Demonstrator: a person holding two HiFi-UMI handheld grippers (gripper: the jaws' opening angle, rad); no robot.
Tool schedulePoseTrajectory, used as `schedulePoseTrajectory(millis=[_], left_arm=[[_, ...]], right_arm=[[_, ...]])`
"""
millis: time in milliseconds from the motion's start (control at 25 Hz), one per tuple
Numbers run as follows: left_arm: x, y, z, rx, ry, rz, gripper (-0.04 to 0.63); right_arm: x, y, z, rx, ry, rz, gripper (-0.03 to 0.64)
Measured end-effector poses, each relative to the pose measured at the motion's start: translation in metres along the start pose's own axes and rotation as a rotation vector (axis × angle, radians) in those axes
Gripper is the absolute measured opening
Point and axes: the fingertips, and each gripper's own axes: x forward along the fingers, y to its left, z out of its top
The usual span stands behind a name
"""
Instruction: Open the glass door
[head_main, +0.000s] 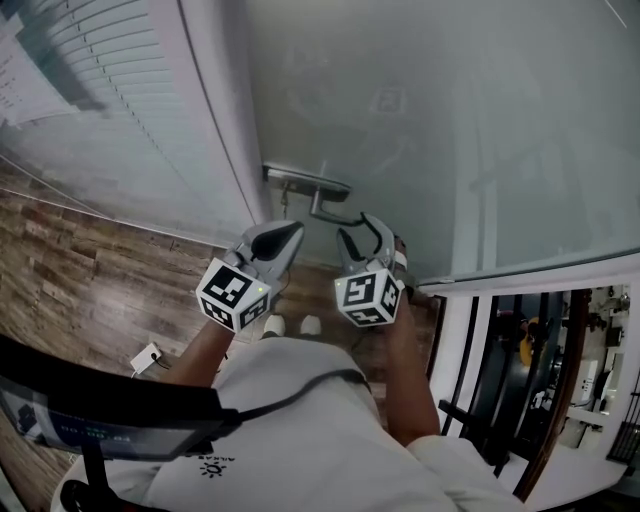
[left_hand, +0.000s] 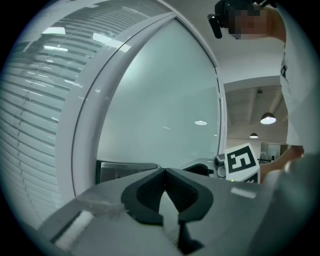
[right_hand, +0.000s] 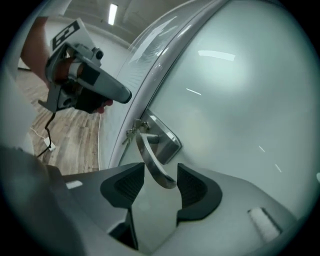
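The frosted glass door (head_main: 450, 120) fills the wall ahead, with a metal lock plate (head_main: 300, 180) and a curved lever handle (head_main: 325, 207) near its left edge. My right gripper (head_main: 360, 232) is at the handle. In the right gripper view the handle's (right_hand: 152, 160) free end lies between the open jaws (right_hand: 159, 186) and neither pad presses on it. My left gripper (head_main: 288, 233) hangs just left of the handle, below the lock plate. Its pads meet with nothing between them (left_hand: 164, 174). The right gripper's marker cube (left_hand: 242, 161) shows beside it.
A white door frame (head_main: 225, 120) and a window with blinds (head_main: 100, 90) stand left of the door. Keys (right_hand: 131, 131) hang at the lock. A cable with a plug (head_main: 147, 357) lies on the wood floor (head_main: 70, 280). Black railings (head_main: 520, 370) show past the door's right edge.
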Motion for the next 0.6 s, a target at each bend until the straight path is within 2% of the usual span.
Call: schedulePoseTrajectory(millis=[200, 280, 440, 600], left_arm=[[0.004, 0.001, -0.005, -0.019, 0.009, 0.022, 0.006], [0.006, 0.002, -0.005, -0.019, 0.009, 0.026, 0.006], [0.001, 0.01, -0.007, -0.019, 0.01, 0.041, 0.005], [0.007, 0.01, -0.006, -0.026, 0.02, 0.056, 0.005]], right_arm=[[0.013, 0.0, -0.006, -0.189, 0.058, -0.029, 0.222], [0.017, 0.001, -0.008, -0.242, 0.077, -0.054, 0.204], [0.019, 0.007, -0.005, -0.275, 0.052, -0.085, 0.178], [0.018, -0.001, -0.007, -0.254, 0.022, -0.077, 0.175]])
